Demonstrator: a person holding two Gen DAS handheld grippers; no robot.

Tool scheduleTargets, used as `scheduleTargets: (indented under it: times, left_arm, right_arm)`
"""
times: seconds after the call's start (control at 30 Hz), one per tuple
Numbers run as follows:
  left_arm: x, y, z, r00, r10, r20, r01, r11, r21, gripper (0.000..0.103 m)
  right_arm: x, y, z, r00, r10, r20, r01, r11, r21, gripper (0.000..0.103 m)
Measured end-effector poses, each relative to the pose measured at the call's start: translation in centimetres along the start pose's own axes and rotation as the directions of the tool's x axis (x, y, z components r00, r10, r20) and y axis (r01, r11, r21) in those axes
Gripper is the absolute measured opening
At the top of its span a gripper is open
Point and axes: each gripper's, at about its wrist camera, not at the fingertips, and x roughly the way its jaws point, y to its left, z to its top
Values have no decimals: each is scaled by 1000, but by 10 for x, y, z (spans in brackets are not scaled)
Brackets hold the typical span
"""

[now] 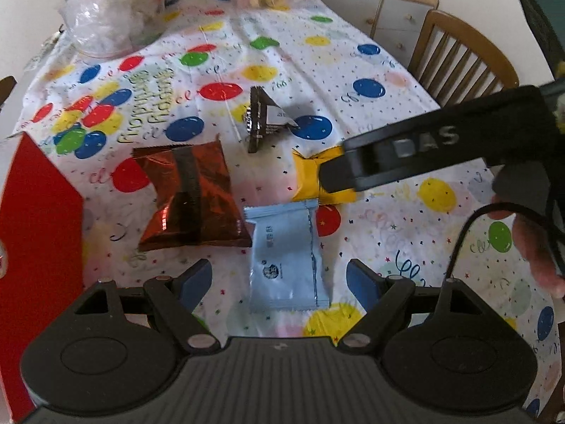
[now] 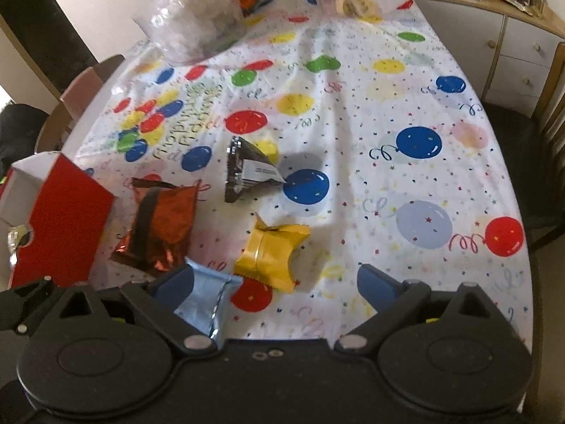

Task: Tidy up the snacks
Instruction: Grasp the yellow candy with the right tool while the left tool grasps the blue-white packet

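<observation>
Hovering over scattered snacks, both grippers spread wide.
Left gripper (image 1: 280,277) straddled the pale blue packet (image 1: 286,258) without pinching it; right gripper (image 2: 275,284) hung spread above the gold packet (image 2: 272,252). Red foil packet (image 1: 192,198) lay beside the red box (image 1: 39,212) on the balloon tablecloth (image 1: 388,70).

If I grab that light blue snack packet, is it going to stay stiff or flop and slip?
The light blue packet will probably flop: it looks like thin film, creased, with crimped ends. Lying flat on the tablecloth, it may slide before the open left gripper closes on it. It looks light, since it is thin for its size.
</observation>
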Motion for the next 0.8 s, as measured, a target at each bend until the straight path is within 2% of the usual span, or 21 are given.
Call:
scheduleTargets:
  times: [0.3, 0.63, 0.8]
  left_arm:
    - [27, -7, 15, 998, 22, -64, -20, 999, 37, 83]
    - [50, -11, 24, 991, 76, -113, -67, 995, 80, 83]
    - [56, -8, 26, 989, 76, -127, -68, 996, 65, 84]
  right_arm:
    - [36, 2, 12, 997, -48, -58, 49, 999, 16, 92]
    - [53, 13, 16, 994, -64, -84, 62, 998, -22, 76]
    - [54, 18, 16, 993, -87, -76, 84, 995, -46, 67]
